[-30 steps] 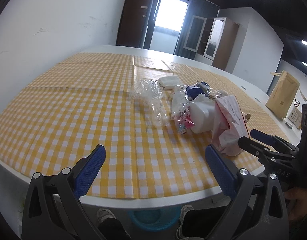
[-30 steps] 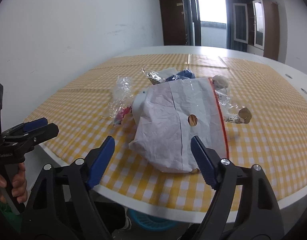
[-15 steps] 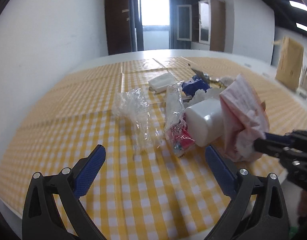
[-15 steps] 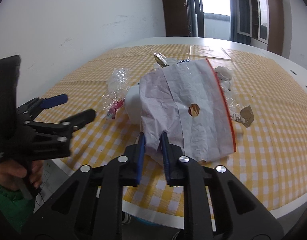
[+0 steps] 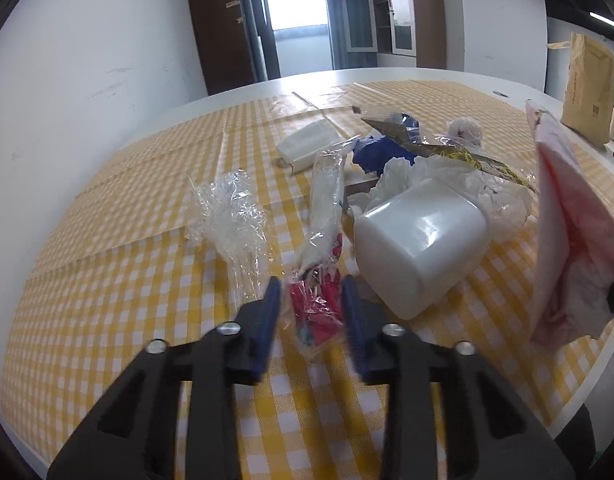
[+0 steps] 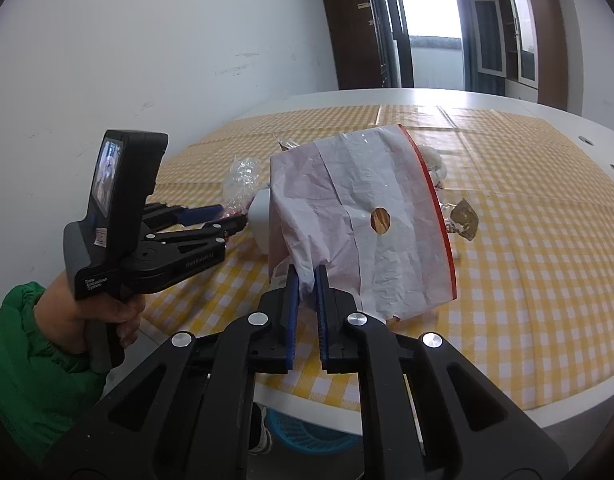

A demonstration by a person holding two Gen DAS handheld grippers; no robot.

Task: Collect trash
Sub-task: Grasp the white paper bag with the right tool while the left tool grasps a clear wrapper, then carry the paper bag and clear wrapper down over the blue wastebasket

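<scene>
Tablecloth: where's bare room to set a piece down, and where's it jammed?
Free: the checked tablecloth left of the crumpled clear film, out to the table's edge, and the stretch right of the white bag. Crowded: the middle, around the white container and wrappers behind it.

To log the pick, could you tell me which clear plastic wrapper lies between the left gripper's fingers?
The long wrapper with red print, between the left gripper's closing jaws; the empty crumpled clear film lies apart, to its left.
</scene>
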